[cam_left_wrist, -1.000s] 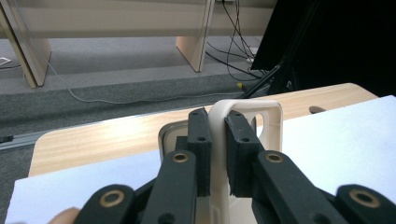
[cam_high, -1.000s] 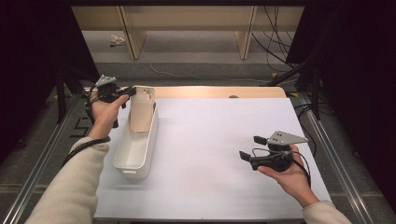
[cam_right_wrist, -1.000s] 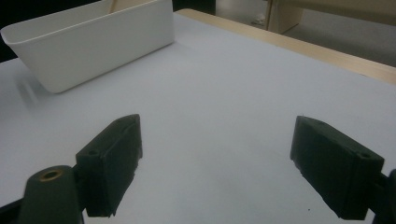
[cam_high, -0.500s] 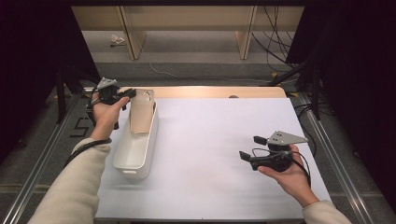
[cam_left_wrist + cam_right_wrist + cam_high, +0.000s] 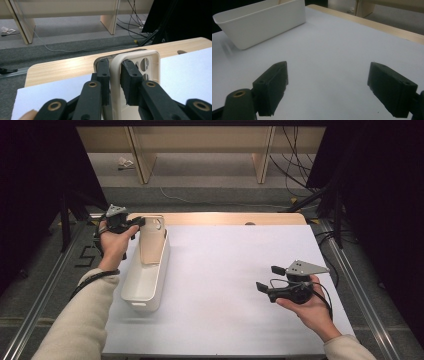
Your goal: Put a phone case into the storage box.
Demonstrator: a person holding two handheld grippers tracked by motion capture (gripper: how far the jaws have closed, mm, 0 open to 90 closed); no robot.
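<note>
I see the bin (image 5: 146, 277) — long, white, empty plastic — lying lengthwise near the table's left edge. Its far end wall, cream-looking with round holes, sits between my left gripper's (image 5: 115, 75) jaws — one inside, one outside.

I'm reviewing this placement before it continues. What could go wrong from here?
1. The left gripper, whose jaws have just been opening, has the phone case rim between its pads. Once freed, the case, standing tilted in the white bin, may tip or slide down.
2. Pulling back askew might snag the rim and drag the bin, which sits near the left edge of the table.
</note>
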